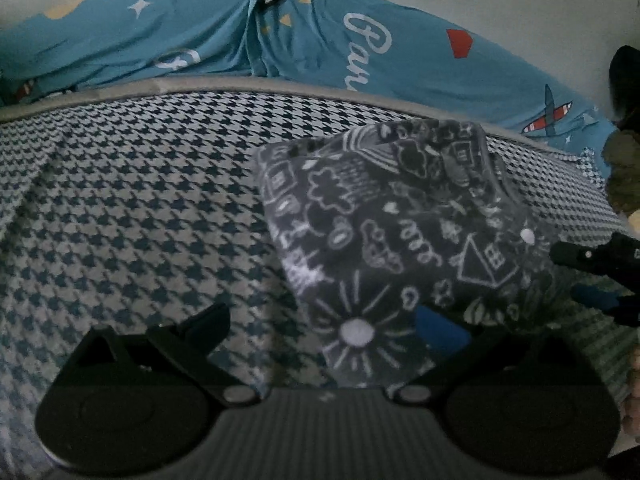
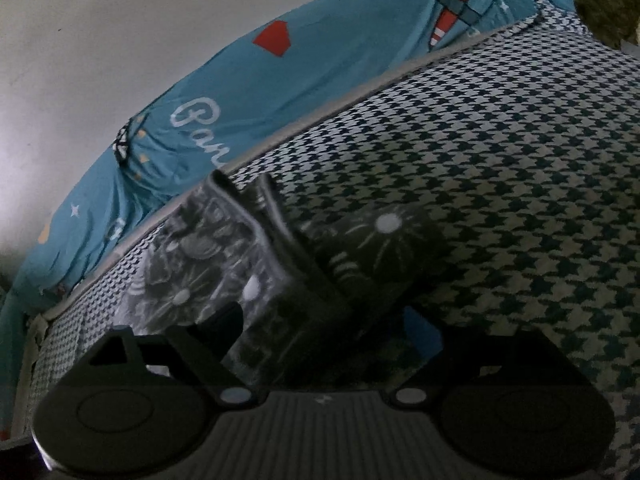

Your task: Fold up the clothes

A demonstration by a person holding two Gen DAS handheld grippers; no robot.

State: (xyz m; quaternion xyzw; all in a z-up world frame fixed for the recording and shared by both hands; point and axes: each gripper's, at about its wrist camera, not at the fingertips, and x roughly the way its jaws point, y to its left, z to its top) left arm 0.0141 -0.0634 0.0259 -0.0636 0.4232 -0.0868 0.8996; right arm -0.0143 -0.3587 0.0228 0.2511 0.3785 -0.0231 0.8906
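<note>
A dark grey garment with white doodle print (image 1: 380, 220) lies folded on the houndstooth bed cover (image 1: 140, 200). My left gripper (image 1: 320, 330) is open and wide, low over the cover, and the garment's near corner reaches in between its fingers. At the right edge of the left wrist view, my right gripper (image 1: 586, 278) sits at the garment's right side with its fingers apart. In the right wrist view the garment (image 2: 208, 264) shows stacked folded edges, which run between the open fingers of the right gripper (image 2: 320, 330).
A blue printed sheet (image 1: 320, 40) with planes and lettering runs along the bed's far edge below a pale wall. A dark and olive-coloured bundle (image 1: 624, 160) sits at the far right. Bare houndstooth cover (image 2: 500, 160) stretches to the garment's sides.
</note>
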